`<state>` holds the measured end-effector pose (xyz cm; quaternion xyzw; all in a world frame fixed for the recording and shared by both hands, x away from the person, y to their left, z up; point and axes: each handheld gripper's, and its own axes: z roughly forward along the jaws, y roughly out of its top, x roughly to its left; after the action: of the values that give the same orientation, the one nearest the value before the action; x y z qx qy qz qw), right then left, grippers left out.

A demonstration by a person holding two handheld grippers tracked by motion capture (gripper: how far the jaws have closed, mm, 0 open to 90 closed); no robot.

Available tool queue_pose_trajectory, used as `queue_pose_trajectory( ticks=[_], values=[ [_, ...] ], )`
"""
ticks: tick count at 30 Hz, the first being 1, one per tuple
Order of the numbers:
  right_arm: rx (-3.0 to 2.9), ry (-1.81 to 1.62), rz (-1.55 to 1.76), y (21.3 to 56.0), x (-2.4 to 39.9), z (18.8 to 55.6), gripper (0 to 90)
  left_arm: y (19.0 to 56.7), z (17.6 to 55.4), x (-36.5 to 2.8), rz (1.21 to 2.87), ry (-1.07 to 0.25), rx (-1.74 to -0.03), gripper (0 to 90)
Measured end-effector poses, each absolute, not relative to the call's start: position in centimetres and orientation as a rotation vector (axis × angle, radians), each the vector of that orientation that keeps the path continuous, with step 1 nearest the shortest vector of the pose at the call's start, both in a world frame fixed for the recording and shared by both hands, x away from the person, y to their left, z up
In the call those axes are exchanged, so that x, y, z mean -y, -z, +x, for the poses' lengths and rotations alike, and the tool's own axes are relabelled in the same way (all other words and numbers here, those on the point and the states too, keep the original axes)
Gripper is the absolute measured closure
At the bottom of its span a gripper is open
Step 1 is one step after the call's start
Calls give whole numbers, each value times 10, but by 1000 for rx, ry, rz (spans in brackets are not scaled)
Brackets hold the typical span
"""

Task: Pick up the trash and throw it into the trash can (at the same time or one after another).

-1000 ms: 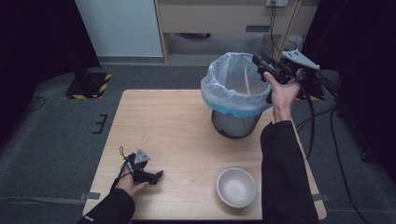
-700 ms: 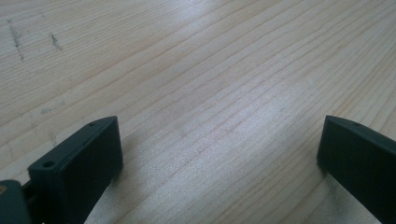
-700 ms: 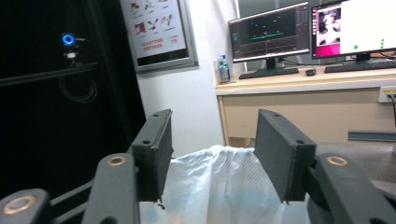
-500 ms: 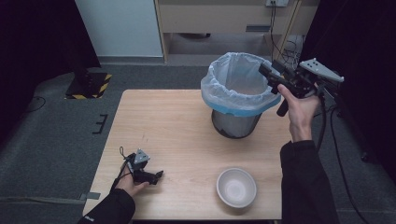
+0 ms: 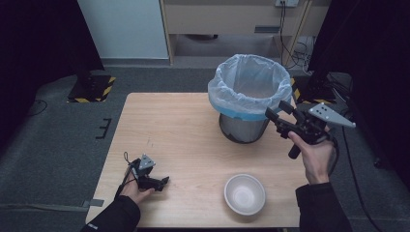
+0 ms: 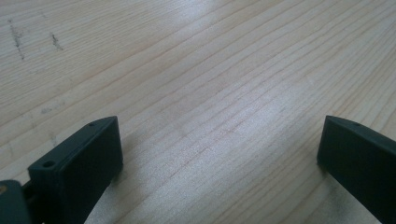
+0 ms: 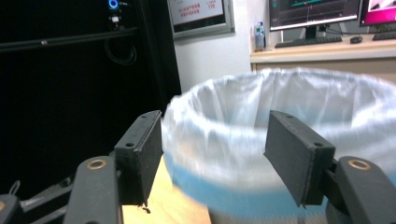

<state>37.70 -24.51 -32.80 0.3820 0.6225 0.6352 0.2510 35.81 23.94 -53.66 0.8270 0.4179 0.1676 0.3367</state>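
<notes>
A metal bin lined with a pale blue-white bag (image 5: 247,96) stands at the table's back right; the bag (image 7: 299,140) also looms blurred in the right gripper view. My right gripper (image 5: 274,112) hangs in the air just right of the bin, jaws open and empty, pointing at it. My left gripper (image 5: 163,181) rests low on the table near the front left corner, open with bare wood between its jaws (image 6: 219,140). A white bowl (image 5: 244,194) sits empty at the front right.
The wooden table (image 5: 169,125) has open room across its middle and left. Dark floor surrounds it, with cables (image 5: 358,183) trailing at the right and a cabinet (image 5: 227,19) behind.
My right gripper has come down and back from above the bin's far rim to beside the bin's right side. The left gripper has not moved.
</notes>
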Motion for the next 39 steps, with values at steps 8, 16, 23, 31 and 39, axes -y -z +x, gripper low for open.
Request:
queue_pose_trajectory(
  ticks=[8, 16, 23, 31, 39],
  values=[
    [-1782, -1673, 1091, 370, 251, 354, 351, 537, 358, -239, 2155, -437, -1089, 0],
    [-1859, -1622, 1139, 407, 253, 344, 340, 537, 358, -239, 2155, -437, -1090, 0],
    [-1995, -1520, 1188, 441, 250, 342, 349, 537, 358, -239, 2155, -437, -1090, 0],
    [-2207, -1367, 1247, 480, 248, 346, 377, 537, 358, -239, 2155, -438, -1091, 0],
    [-2383, -1271, 1285, 492, 245, 344, 461, 537, 358, -239, 2155, -438, -1091, 0]
  ],
)
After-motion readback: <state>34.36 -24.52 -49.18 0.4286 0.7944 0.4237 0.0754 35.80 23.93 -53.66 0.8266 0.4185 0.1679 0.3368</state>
